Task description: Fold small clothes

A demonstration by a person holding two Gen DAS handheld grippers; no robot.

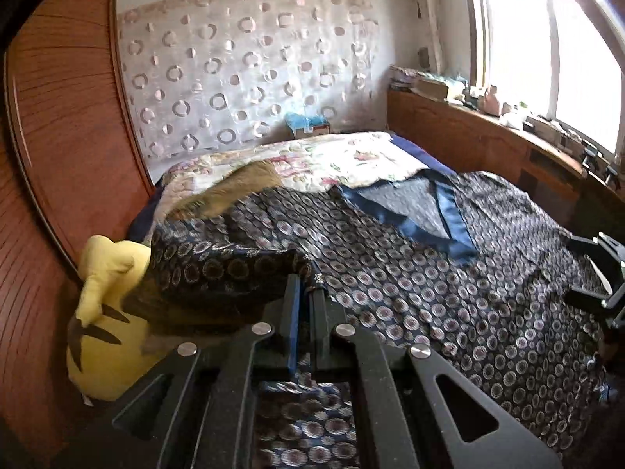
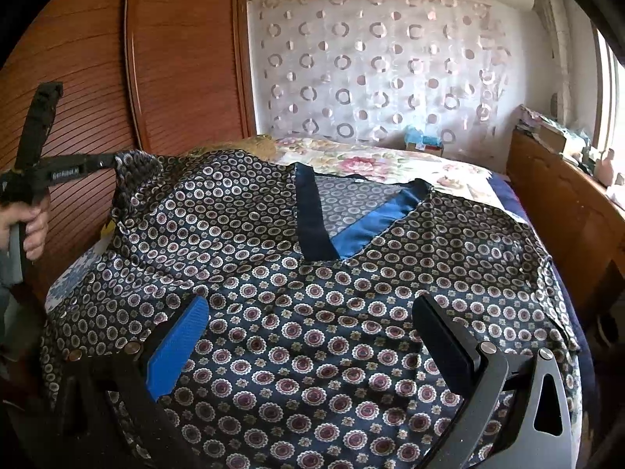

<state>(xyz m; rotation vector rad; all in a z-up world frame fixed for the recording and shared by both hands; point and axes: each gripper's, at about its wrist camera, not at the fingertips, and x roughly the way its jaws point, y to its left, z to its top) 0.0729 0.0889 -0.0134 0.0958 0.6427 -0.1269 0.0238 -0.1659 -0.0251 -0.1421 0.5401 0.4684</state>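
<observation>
Left claw (image 1: 306,293) pinching the patterned shirt's (image 2: 312,312) sleeve edge off the bed (image 2: 390,164); right claw (image 2: 312,336) hovering spread. I'm risking slippery fabric sliding free mid-fold.

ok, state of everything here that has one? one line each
left gripper: shut on the sleeve edge of the patterned top, lifting it
right gripper: open, over the top, holding nothing
patterned top: spread face up on the bed, unfolded, neckline away from the cameras
yellow plush toy: lying beside the top at the bed's edge
</observation>
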